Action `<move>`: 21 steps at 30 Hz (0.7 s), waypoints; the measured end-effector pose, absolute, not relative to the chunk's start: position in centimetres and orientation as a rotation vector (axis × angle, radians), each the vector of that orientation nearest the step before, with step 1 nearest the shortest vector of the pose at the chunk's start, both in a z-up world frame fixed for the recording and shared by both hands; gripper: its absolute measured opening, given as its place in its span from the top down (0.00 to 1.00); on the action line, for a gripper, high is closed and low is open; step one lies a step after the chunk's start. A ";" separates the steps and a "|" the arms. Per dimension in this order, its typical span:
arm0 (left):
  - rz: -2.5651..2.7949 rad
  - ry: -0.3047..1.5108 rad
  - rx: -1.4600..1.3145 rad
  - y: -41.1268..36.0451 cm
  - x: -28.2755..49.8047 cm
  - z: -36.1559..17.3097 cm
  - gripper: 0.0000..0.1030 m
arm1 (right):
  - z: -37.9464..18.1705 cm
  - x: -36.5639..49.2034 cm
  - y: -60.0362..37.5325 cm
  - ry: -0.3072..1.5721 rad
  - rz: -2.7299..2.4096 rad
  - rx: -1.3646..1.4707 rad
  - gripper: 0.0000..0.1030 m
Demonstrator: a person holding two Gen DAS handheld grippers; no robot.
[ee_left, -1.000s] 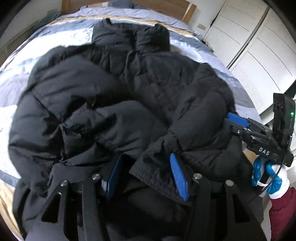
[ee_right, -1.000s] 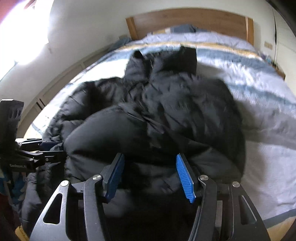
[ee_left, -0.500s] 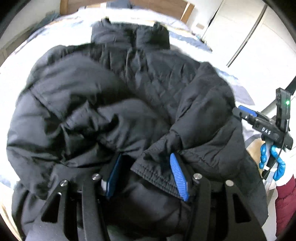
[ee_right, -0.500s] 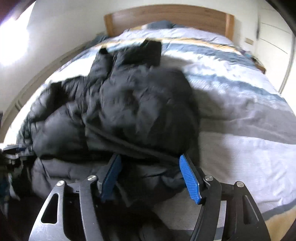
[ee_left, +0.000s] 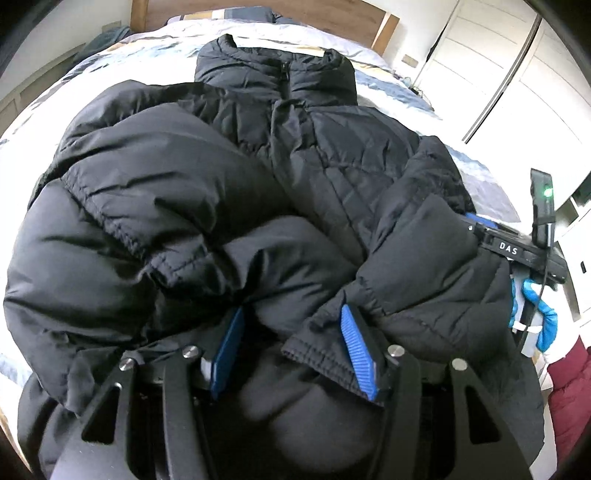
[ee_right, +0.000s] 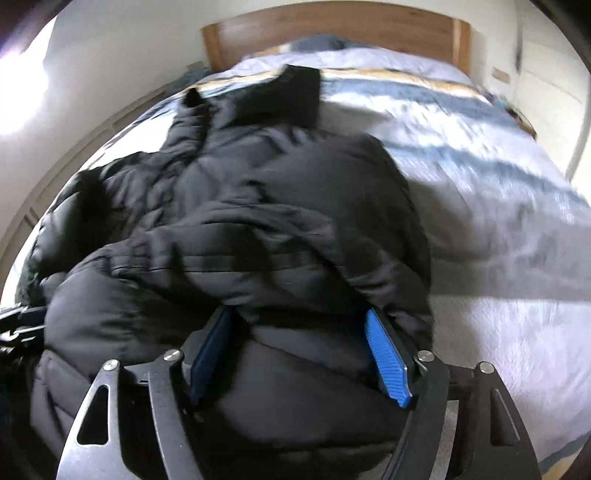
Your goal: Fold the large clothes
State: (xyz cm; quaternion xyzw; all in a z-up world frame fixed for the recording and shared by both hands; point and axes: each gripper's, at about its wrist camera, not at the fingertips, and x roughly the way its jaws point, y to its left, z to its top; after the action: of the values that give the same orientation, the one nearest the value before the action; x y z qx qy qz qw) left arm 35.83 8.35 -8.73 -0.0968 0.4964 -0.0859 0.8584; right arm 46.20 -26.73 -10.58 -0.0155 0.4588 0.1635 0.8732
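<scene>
A black puffer jacket [ee_left: 229, 192] lies on the bed, collar [ee_left: 280, 70] toward the headboard, both sleeves folded in over its front. My left gripper [ee_left: 291, 332] is open at the jacket's lower hem, its blue pads either side of bulky fabric and the right sleeve cuff [ee_left: 317, 350]. My right gripper [ee_right: 299, 343] is open at the hem on the jacket's [ee_right: 236, 229] right side, fabric bulging between its pads. It also shows in the left wrist view [ee_left: 480, 225], pushed into the jacket's right edge.
The bed [ee_right: 498, 206] has a blue, white and yellow striped cover and a wooden headboard [ee_right: 332, 33]. White wardrobe doors [ee_left: 517, 74] stand to the right. A blue-gloved hand [ee_left: 539, 317] holds the right gripper.
The right gripper swung out to the right, then came back in against the jacket's right hem. The left gripper stayed at the hem, pads apart.
</scene>
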 end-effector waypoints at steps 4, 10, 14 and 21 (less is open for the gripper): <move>-0.178 1.042 -0.206 8.4 35.9 -8.8 0.48 | -10.1 45.5 -28.7 0.960 0.260 -0.017 0.27; -0.176 1.017 -0.200 8.9 34.3 -6.9 0.48 | -6.8 41.9 -29.6 0.907 0.225 -0.016 0.27; -0.169 0.988 -0.214 10.8 33.0 -5.5 0.49 | -5.0 39.4 -28.8 0.880 0.258 -0.002 0.27; -0.058 0.942 -0.310 17.3 33.0 -4.4 0.49 | -3.7 35.2 -23.1 0.871 0.397 0.023 0.27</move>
State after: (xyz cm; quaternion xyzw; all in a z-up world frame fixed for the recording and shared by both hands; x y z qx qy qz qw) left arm 32.99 17.27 -4.38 -0.1485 0.4519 -0.0276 0.8792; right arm 35.18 -23.13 -3.67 0.0110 0.4192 0.1912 0.8874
